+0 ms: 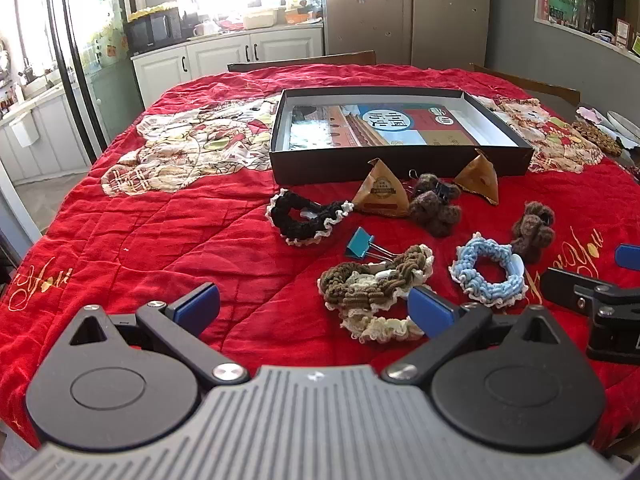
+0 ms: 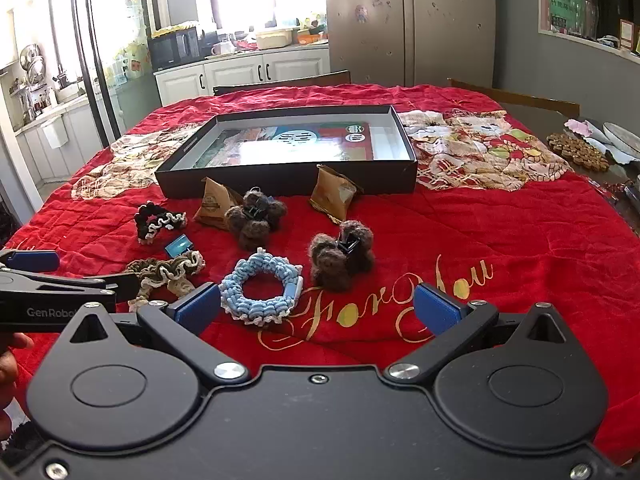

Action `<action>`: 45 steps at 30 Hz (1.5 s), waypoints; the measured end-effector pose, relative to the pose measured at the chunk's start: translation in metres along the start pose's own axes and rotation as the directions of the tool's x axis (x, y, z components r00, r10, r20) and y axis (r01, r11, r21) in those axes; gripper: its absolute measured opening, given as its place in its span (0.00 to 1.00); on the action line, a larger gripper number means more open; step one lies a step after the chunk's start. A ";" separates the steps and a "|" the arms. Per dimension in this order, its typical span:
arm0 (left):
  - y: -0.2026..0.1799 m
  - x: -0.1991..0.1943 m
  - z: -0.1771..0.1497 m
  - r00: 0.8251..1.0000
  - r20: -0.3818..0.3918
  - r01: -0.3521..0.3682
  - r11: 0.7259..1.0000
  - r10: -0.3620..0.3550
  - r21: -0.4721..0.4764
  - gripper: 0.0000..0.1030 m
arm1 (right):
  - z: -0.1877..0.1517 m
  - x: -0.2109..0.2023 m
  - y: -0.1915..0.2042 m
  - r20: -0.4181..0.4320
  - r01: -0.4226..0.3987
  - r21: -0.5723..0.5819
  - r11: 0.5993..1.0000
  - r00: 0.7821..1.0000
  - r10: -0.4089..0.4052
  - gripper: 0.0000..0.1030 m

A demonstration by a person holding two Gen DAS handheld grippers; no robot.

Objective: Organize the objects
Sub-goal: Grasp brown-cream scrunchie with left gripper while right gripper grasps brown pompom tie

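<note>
Both grippers hang wide open and empty, likely to choose freely: left gripper (image 1: 314, 308) by the brown scrunchie (image 1: 372, 276); right gripper (image 2: 318, 306) by the blue scrunchie (image 2: 262, 294); the black box (image 2: 288, 176) waits at twelve o'clock, seemingly the destination.

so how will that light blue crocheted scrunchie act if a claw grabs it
The light blue crocheted scrunchie is a soft yarn ring, so it probably squashes and droops. It looks light. Lying flat on the red quilted cloth, it shouldn't roll, though its ruffles may snag.
</note>
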State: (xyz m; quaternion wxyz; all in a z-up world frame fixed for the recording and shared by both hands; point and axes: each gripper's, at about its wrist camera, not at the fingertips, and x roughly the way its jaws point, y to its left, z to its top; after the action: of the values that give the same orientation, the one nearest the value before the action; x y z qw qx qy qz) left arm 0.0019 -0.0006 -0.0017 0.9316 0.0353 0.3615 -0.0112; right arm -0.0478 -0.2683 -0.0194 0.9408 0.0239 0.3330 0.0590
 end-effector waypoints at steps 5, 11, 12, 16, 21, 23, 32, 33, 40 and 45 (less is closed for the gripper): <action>-0.001 0.002 -0.001 1.000 0.000 0.003 1.000 -0.003 0.014 1.00 | 0.000 0.003 0.000 -0.008 0.004 -0.003 1.000 1.000 -0.004 1.00; -0.001 0.006 -0.001 0.999 0.025 0.031 0.998 -0.032 0.060 1.00 | 0.001 0.004 -0.004 0.015 -0.006 -0.014 1.000 1.000 0.006 1.00; 0.000 0.007 -0.001 0.998 0.033 0.044 0.996 -0.047 0.075 1.00 | 0.001 0.003 -0.005 0.029 -0.017 -0.022 1.000 0.999 0.018 1.00; 0.003 0.013 -0.004 0.991 0.062 0.109 0.985 -0.118 0.134 1.00 | 0.002 0.003 -0.007 0.079 -0.022 -0.086 0.996 0.996 0.029 0.98; 0.008 0.019 -0.007 0.971 0.109 0.195 0.966 -0.215 0.170 0.94 | 0.002 0.010 -0.017 0.122 -0.044 -0.091 0.995 0.991 0.054 0.87; 0.006 0.020 -0.006 0.965 0.122 0.207 0.958 -0.234 0.201 0.91 | 0.003 0.015 -0.021 0.117 -0.042 -0.090 0.995 0.992 0.053 0.78; -0.011 0.022 -0.011 0.941 0.113 0.267 0.907 -0.318 0.324 0.66 | 0.004 0.035 -0.027 0.109 -0.049 -0.098 0.994 0.992 0.060 0.69; -0.012 0.024 -0.012 0.939 0.103 0.279 0.903 -0.328 0.327 0.60 | 0.005 0.037 -0.026 0.111 -0.045 -0.102 0.994 0.992 0.056 0.69; -0.015 0.029 -0.011 0.929 0.070 0.326 0.891 -0.364 0.316 0.43 | 0.008 0.053 -0.023 0.094 -0.038 -0.119 0.992 0.994 0.049 0.67; -0.012 0.033 -0.007 0.930 0.064 0.329 0.898 -0.362 0.292 0.35 | 0.007 0.066 -0.027 0.056 -0.052 -0.094 0.994 0.997 0.058 0.58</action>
State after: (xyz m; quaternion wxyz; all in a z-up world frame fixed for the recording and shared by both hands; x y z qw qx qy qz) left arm 0.0209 -0.0121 -0.0297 0.9201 0.0995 0.3016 -0.2291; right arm 0.0103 -0.2866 -0.0576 0.9482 -0.0087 0.3016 0.0995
